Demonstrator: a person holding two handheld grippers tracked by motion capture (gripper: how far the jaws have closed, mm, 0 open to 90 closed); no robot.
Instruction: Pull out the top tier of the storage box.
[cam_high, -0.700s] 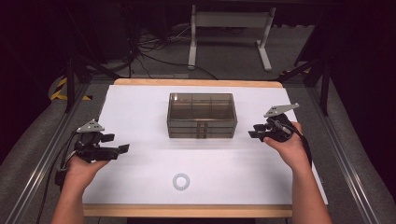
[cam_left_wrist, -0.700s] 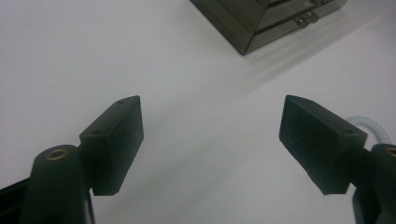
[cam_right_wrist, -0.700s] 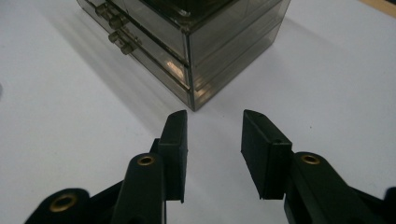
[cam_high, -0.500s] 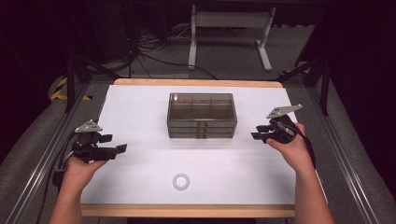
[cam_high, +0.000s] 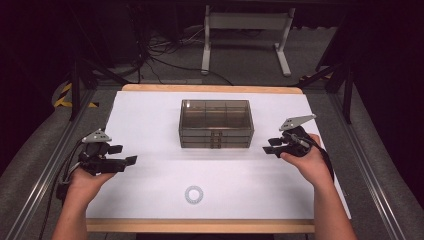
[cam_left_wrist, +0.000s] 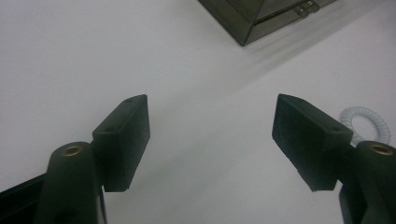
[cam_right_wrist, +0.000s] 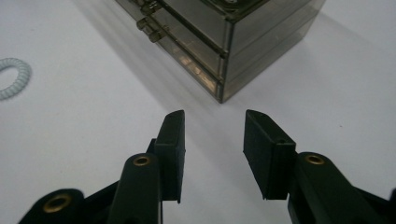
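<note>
Drawer box (cam_high: 216, 123), smoky and see-through, sits toward the far middle of the white table (cam_high: 150, 115), with small handles on its near face and open compartments in its top. The right gripper (cam_high: 272, 145) hovers just off the box's right near corner, held in the person's right hand (cam_high: 306, 160); its jaws stand partly apart with nothing between them and point left at that corner. In the right gripper view the two black pads (cam_right_wrist: 170, 140) frame bare table just short of the box's (cam_right_wrist: 219, 42) corner, not touching it. The left gripper (cam_high: 127, 156) sits well to the left of the box, nearer the person, held in the left hand (cam_high: 87, 177); its jaws gape wide and empty, aimed right across the table. In the left gripper view a corner of the box (cam_left_wrist: 261, 18) shows far off. A white coiled ring (cam_high: 194, 194) lies flat on the near middle of the table, between the two hands and apart from both.
</note>
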